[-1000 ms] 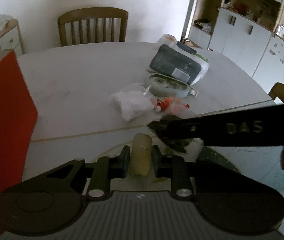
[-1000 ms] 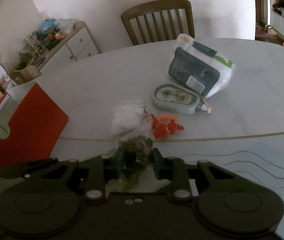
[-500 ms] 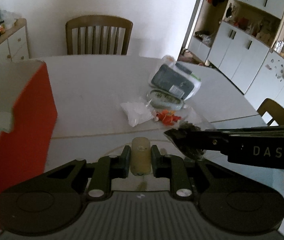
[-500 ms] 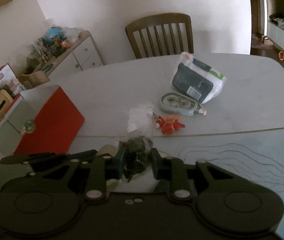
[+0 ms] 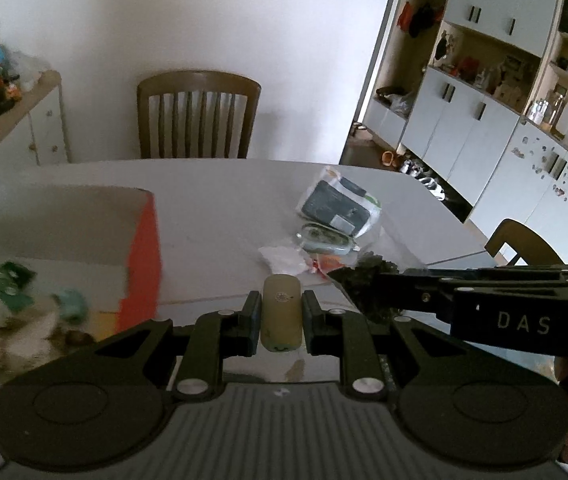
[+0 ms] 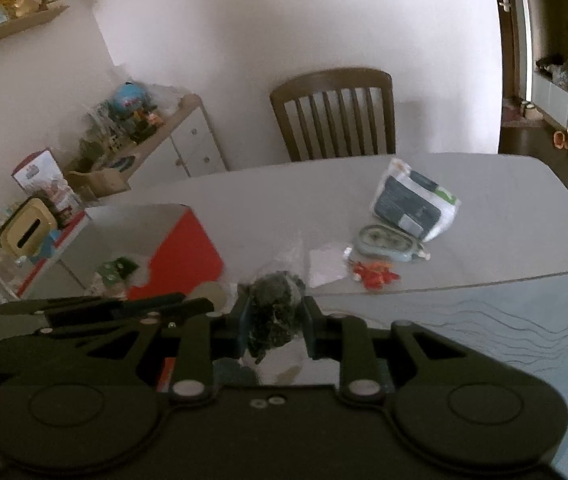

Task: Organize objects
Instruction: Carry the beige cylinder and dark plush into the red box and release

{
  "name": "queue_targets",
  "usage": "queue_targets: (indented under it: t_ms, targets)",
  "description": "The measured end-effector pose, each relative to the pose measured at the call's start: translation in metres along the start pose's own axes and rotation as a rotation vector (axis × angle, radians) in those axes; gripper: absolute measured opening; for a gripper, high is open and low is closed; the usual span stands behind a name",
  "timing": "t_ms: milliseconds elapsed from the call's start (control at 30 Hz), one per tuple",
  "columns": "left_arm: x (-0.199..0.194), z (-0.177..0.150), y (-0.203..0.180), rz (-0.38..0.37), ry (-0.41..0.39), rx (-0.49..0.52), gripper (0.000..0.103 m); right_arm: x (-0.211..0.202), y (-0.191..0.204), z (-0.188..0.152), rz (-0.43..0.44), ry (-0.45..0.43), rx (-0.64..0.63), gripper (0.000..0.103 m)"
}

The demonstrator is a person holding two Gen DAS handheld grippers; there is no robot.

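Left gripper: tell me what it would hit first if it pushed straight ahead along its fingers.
Probably the bare table, short of the white bag. The left gripper, shut on a beige cylinder, points down at the tabletop. Depth is unclear; the red box lies off to the left.

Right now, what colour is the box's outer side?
Red, clearest in the right wrist view: box.
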State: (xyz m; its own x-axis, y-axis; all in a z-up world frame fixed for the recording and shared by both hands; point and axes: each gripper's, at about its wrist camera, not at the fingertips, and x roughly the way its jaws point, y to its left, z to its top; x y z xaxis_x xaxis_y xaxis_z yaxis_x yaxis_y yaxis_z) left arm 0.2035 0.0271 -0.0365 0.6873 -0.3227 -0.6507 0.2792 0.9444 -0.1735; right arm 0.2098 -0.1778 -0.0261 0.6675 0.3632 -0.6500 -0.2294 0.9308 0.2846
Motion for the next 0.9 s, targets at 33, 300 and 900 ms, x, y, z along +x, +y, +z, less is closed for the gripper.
queue_targets:
  t_ms: [33, 300, 900]
  targets:
    - [-0.005, 0.001, 0.003, 0.003, 0.0, 0.002, 0.02, -0.002, 0.007, 0.0, 0.002, -0.005, -0.003, 0.025]
    - [-0.041, 0.005, 0.043, 0.014, -0.01, -0.01, 0.02, -0.007, 0.06, 0.002, 0.03, -0.033, -0.034, 0.025]
    - [-0.068, 0.015, 0.154, 0.106, -0.013, -0.022, 0.02, 0.036, 0.158, 0.006, 0.046, -0.025, -0.107, 0.025]
